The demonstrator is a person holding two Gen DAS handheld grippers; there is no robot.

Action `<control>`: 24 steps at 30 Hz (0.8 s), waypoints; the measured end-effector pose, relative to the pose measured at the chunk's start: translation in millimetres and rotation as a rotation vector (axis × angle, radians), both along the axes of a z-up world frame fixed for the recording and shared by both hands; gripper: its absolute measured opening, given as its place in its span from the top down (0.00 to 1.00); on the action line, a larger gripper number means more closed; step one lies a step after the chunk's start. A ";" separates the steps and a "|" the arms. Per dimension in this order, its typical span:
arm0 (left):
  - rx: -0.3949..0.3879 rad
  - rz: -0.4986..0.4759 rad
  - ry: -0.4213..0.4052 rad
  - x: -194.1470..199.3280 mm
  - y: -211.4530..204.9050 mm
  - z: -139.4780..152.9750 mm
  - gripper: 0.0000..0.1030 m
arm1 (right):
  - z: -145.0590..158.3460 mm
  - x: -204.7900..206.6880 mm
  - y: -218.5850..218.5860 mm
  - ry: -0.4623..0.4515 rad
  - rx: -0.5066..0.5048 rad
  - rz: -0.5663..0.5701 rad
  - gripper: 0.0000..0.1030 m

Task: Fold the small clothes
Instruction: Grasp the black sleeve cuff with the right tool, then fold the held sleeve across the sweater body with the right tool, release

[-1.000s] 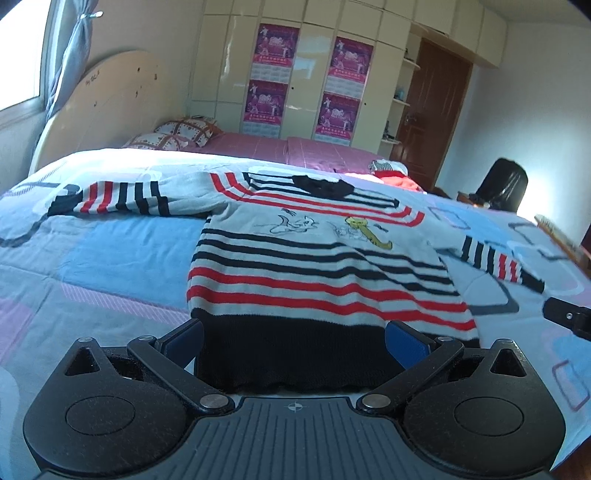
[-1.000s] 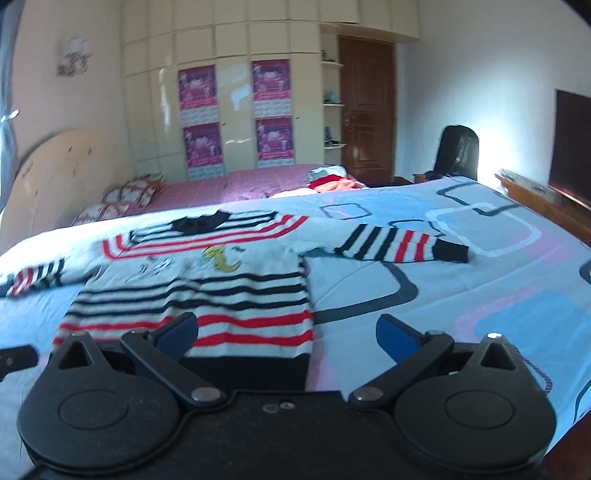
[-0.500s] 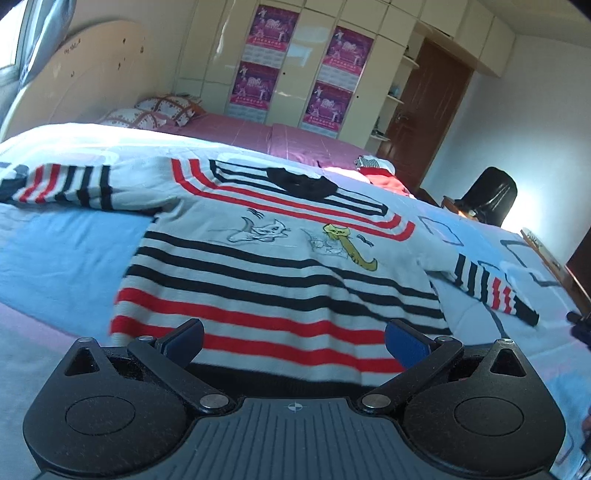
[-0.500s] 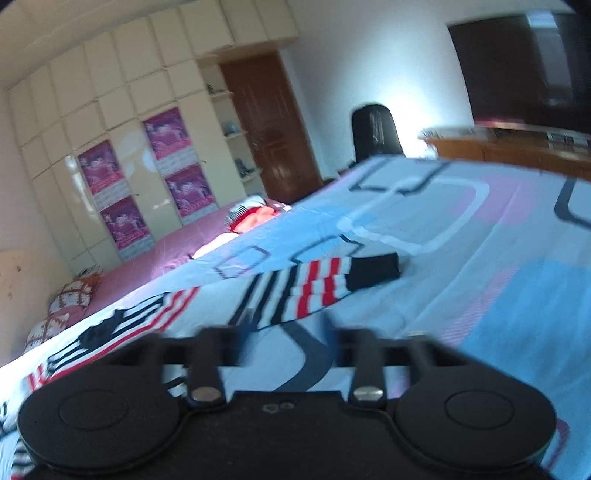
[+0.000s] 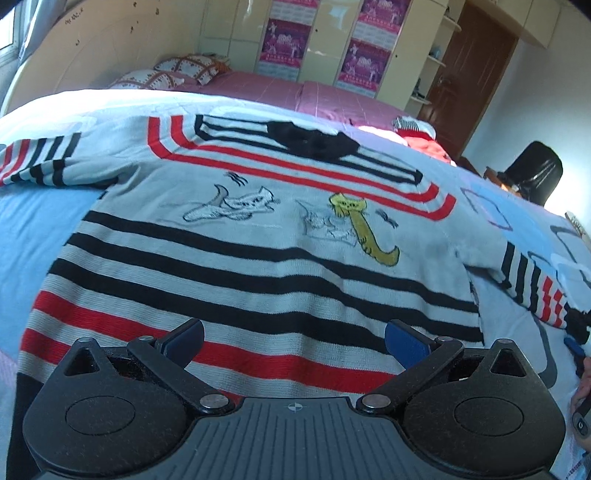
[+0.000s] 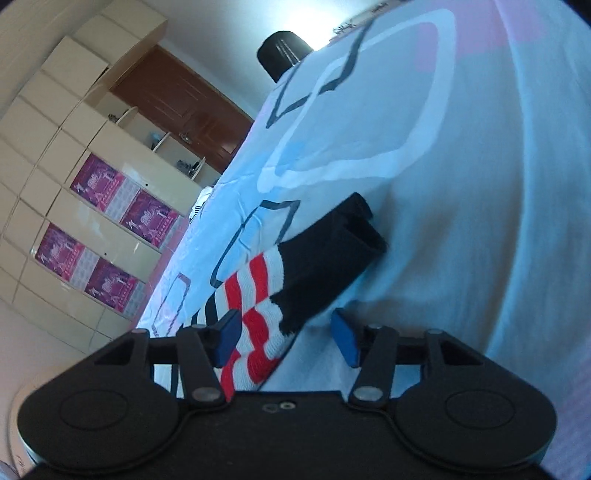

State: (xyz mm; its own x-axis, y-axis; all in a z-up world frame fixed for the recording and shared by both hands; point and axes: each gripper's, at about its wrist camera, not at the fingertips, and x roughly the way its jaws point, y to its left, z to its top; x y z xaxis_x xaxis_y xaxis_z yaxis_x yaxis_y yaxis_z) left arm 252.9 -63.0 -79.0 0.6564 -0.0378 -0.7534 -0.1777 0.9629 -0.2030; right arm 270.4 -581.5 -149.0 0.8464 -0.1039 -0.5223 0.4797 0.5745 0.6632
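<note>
A small grey sweater (image 5: 258,236) with red and black stripes and cartoon cats lies flat on the bed, sleeves spread. My left gripper (image 5: 293,341) is open and hovers low over the sweater's lower stripes. My right gripper (image 6: 286,341) is open, tilted, with the right sleeve's striped end and black cuff (image 6: 325,258) lying between its fingers; the blue pads (image 6: 343,341) stand apart from the cloth. In the left wrist view the right sleeve (image 5: 535,284) runs off to the right, where a bit of the right gripper (image 5: 574,345) shows.
The bed sheet (image 6: 461,184) is pale blue with white, pink and dark outlines. Pink bedding and pillows (image 5: 177,70) lie at the head. A black chair (image 5: 535,170) stands past the far right edge. Cupboards with posters (image 5: 291,33) and a brown door line the wall.
My left gripper has moved forward over the sweater's body. My right gripper has swung right, tilted, and come down around the right sleeve's cuff end.
</note>
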 end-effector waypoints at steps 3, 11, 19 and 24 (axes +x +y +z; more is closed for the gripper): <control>-0.002 0.004 -0.001 8.1 4.6 -0.5 0.00 | -0.7 10.5 -0.6 0.048 -0.040 -0.024 0.85; 0.033 0.045 -0.038 32.6 60.4 -2.0 0.00 | 51.0 27.3 46.7 0.038 -0.277 0.056 0.93; -0.034 0.085 -0.090 42.5 148.9 -13.3 0.01 | 116.5 59.3 248.2 -0.160 -0.490 0.514 0.93; 0.020 0.175 -0.106 34.4 192.9 -13.2 0.00 | 70.2 96.8 360.3 -0.072 -0.495 0.766 0.91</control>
State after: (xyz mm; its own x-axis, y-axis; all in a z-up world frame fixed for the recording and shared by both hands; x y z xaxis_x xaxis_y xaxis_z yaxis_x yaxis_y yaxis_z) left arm 287.2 129.9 -92.3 0.7271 0.0979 -0.6795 -0.3212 0.9233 -0.2107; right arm 367.2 -221.1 -78.8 0.8052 0.3016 -0.5106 -0.1829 0.9454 0.2699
